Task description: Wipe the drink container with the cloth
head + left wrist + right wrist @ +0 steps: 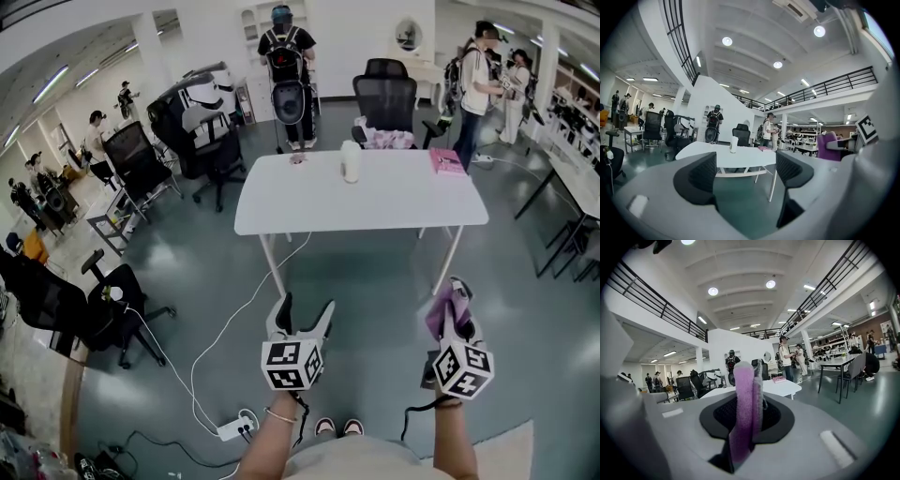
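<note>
My left gripper (306,306) and right gripper (453,298) are pale grey plastic shells, and the jaws are lined with black ribbed pads (704,174). Each carries a white cube (291,364) printed with black square markers, with a thin black cable (301,418) trailing beneath. I wear a slim bracelet (279,415) on my left wrist, a light top (361,461) and pale pink shoes (338,427).

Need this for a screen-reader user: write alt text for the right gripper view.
The right hand-held gripper is shut on a purple cloth that stands up between its jaws. Behind it stands a white table, with people farther off.
</note>
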`<control>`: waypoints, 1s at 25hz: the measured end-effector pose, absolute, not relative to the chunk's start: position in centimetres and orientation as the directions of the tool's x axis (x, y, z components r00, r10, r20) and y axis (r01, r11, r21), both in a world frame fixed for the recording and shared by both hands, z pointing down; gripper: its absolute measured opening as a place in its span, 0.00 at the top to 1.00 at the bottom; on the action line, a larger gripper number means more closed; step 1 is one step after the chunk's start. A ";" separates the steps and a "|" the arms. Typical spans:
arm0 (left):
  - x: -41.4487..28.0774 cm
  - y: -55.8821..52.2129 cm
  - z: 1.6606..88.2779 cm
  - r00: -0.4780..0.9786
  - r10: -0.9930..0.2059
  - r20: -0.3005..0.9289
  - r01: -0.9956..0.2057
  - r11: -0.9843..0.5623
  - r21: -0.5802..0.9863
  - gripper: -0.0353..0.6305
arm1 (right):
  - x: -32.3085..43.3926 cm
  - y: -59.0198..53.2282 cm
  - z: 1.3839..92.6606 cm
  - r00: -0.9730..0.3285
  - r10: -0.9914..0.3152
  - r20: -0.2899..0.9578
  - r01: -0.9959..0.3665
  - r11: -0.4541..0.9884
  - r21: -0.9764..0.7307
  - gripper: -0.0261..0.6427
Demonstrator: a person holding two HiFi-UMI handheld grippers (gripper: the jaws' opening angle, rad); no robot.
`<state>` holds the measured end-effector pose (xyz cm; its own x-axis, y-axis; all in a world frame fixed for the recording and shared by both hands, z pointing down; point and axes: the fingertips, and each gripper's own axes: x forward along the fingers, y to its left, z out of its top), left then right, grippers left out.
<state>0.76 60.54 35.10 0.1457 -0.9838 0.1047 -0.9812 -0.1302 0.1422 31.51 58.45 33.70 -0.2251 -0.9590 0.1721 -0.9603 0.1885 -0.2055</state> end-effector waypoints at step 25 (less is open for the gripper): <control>-0.3 52.2 38.0 0.120 -0.982 0.144 -0.985 -0.100 0.137 0.38 | 34.8 50.7 36.9 -0.177 -0.961 0.213 -0.956 0.117 -0.268 0.86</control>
